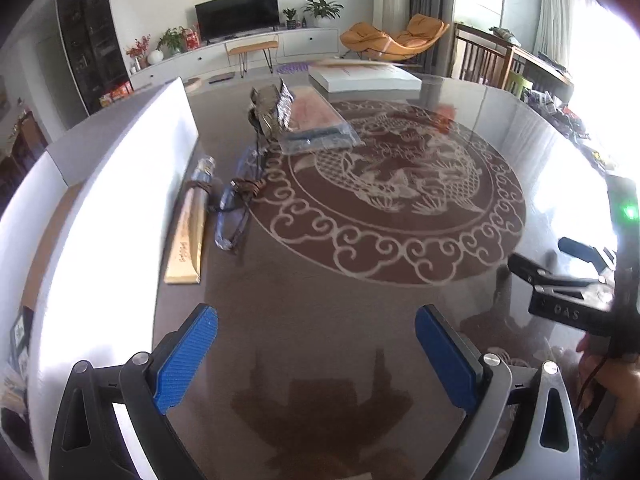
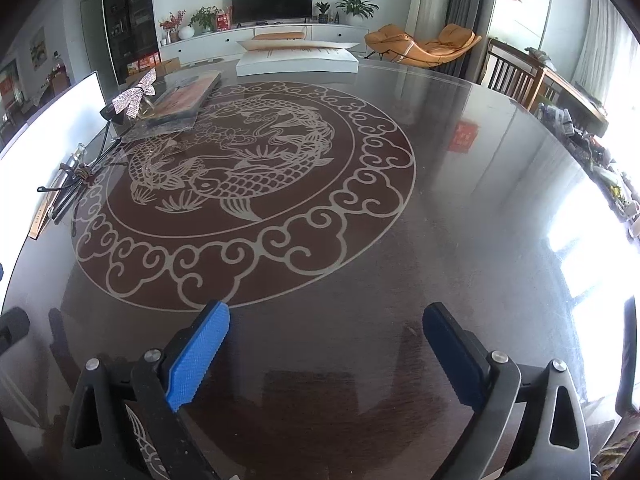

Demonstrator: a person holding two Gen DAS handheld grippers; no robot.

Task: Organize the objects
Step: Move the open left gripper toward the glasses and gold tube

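Observation:
My left gripper (image 1: 318, 356) hangs open over the bare near part of the dark round table (image 1: 320, 288), nothing between its blue pads (image 1: 192, 360). Ahead to the left lie a pale wooden strip (image 1: 186, 236) and a clear-wrapped blue item with a dark cord (image 1: 236, 200). Farther back are a patterned silver bow (image 1: 272, 108) and a clear bag holding a flat pinkish piece (image 1: 316, 120). My right gripper (image 2: 328, 360) is also open and empty above the table (image 2: 440, 220). From there the bow (image 2: 134, 98), the bag (image 2: 180, 100), the wrapped item (image 2: 74, 172) and the strip (image 2: 42, 216) are far left.
A tall white board (image 1: 120, 184) stands along the table's left edge. A flat white box (image 1: 364, 78) lies at the far side, also seen as the white box (image 2: 296, 60). The other gripper's black body (image 1: 568, 280) and a hand (image 1: 600, 364) are at the right. Chairs (image 2: 516, 76) stand beyond the table.

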